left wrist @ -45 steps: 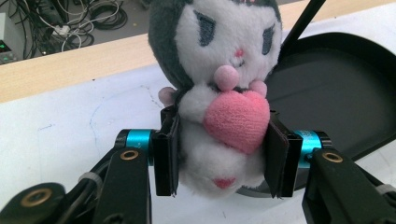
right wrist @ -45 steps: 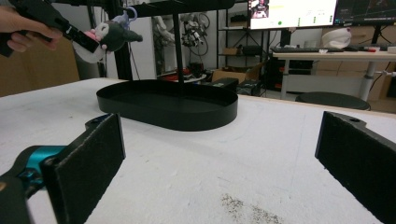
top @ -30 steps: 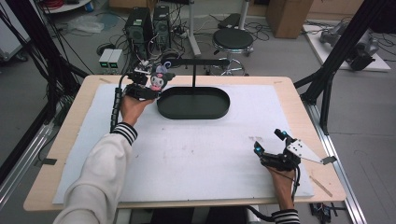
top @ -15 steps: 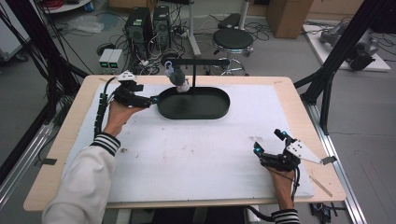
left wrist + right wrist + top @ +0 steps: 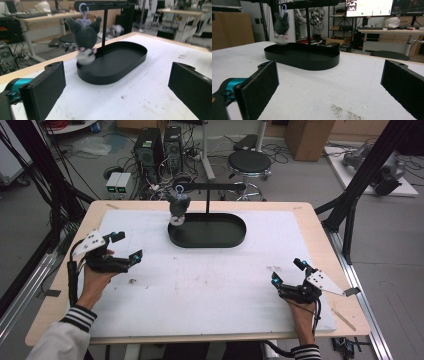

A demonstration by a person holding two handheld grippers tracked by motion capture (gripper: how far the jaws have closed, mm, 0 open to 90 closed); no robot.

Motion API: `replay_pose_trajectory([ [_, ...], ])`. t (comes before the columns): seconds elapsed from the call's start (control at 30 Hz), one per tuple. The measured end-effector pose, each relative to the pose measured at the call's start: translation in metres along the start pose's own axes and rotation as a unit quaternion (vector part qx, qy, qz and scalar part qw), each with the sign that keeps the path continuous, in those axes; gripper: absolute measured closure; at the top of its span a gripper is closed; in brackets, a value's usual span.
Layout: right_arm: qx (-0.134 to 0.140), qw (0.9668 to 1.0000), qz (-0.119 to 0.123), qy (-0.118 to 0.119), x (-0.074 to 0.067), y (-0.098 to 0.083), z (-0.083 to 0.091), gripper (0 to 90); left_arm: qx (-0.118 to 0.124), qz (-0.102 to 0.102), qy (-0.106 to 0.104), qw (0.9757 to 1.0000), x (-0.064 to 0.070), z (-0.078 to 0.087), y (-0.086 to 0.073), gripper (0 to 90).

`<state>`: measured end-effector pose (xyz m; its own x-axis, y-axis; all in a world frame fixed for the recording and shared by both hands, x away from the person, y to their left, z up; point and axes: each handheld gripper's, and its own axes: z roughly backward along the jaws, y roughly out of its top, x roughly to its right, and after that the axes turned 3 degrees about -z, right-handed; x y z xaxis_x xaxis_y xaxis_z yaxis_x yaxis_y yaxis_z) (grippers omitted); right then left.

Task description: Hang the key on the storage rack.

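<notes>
A dark grey plush keychain (image 5: 178,206) (image 5: 85,37) (image 5: 280,25) hangs by a lilac loop from the left hook of a black T-shaped rack (image 5: 207,186), above the left end of the black oval tray (image 5: 220,240) (image 5: 120,62) (image 5: 312,61); it looks blurred, as if swinging. My left gripper (image 5: 126,247) (image 5: 115,90) is open over the white mat at the table's left, well short of the tray, nothing between its jaws. My right gripper (image 5: 288,272) (image 5: 329,92) is open near the front right corner, resting low on the mat, also empty.
A white mat (image 5: 210,285) covers most of the wooden table (image 5: 320,220). Small dark specks (image 5: 132,281) lie on the mat near the left hand. Black frame posts (image 5: 350,210) stand at the table's right edge, and cables run along the left edge.
My left gripper let go of the plush at the rack and drew back toward the front left, opening. The plush now hangs on the hook. The right gripper stayed put.
</notes>
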<state>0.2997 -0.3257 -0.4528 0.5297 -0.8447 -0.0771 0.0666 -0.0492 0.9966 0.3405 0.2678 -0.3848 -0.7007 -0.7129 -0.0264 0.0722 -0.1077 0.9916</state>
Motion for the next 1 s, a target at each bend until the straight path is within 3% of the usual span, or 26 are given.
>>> replay_pose_trajectory([
  [0.13,0.000,1.0000,0.000,-0.001,0.000,0.000,0.000,0.5,0.012,0.004,0.005,0.9999,0.009,0.020,-0.021,1.7],
  [0.27,0.000,1.0000,0.000,-0.001,0.000,0.000,0.000,0.5,0.042,0.004,0.014,0.9990,0.014,0.037,-0.037,1.7],
  [0.43,0.001,1.0000,0.001,-0.001,0.000,0.000,0.000,0.5,0.056,0.003,0.027,0.9981,0.016,0.051,-0.052,1.7],
  [0.63,-0.001,1.0000,-0.001,0.000,-0.001,0.000,0.000,0.5,0.076,0.006,0.024,0.9968,0.021,0.059,-0.066,1.7],
  [0.8,0.001,1.0000,-0.001,-0.001,0.000,0.000,0.000,0.5,0.062,0.014,0.017,0.9978,0.020,0.058,-0.074,1.7],
  [0.87,0.000,1.0000,-0.002,0.000,0.000,0.000,0.000,0.5,0.054,0.009,0.021,0.9983,0.022,0.057,-0.075,1.7],
  [1.0,-0.001,1.0000,-0.006,0.000,0.000,0.000,0.001,0.5,0.067,0.000,0.040,0.9969,0.025,0.060,-0.076,1.7],
])
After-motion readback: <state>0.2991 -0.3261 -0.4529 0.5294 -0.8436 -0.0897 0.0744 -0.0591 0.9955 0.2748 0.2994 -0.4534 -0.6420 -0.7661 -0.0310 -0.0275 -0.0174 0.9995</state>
